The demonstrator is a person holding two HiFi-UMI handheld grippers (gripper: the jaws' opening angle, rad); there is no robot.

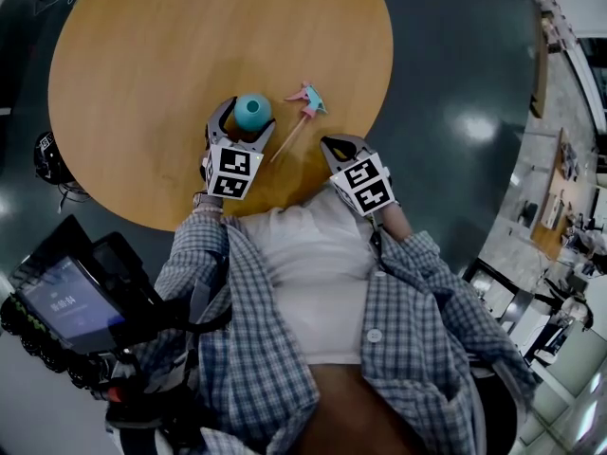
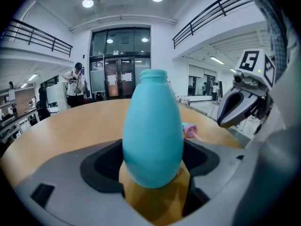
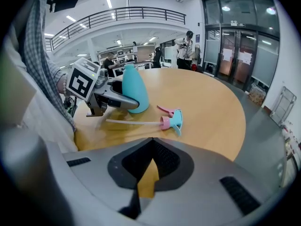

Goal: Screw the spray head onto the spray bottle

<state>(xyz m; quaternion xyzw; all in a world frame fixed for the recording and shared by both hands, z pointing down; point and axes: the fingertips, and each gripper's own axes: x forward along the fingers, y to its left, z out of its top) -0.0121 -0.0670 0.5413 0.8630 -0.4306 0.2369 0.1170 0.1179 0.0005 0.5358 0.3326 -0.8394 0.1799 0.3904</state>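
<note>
Left gripper has its jaws closed in on the lower body of the spray bottle, which stands upright on the round wooden table, just above the centre of the head view. As far as I can judge from its own view, the pads meet the bottle on both sides.

The right gripper hangs at the table's near edge, right of centre in the head view. Its jaws are together and hold nothing.

The bottle's neck is open and uncapped. That is the first worry. The body is egg-shaped and smooth, and the grip sits low on it. A twist applied at the top could turn the bottle inside the pads, or lever it over.

The spray head, pink and teal, lies on its side on the wood. It is just right of the bottle and apart from both grippers. It looks light and the tabletop looks slick. If the right jaws open late or close off-centre, it may skid away rather than lift.

The dip tube is thin and pale and runs from the head toward the person's side of the table. It has to go down the neck first. If it comes in at a slant, it could catch on the rim and buckle. The collar could then seat crooked and cross-thread.
</note>
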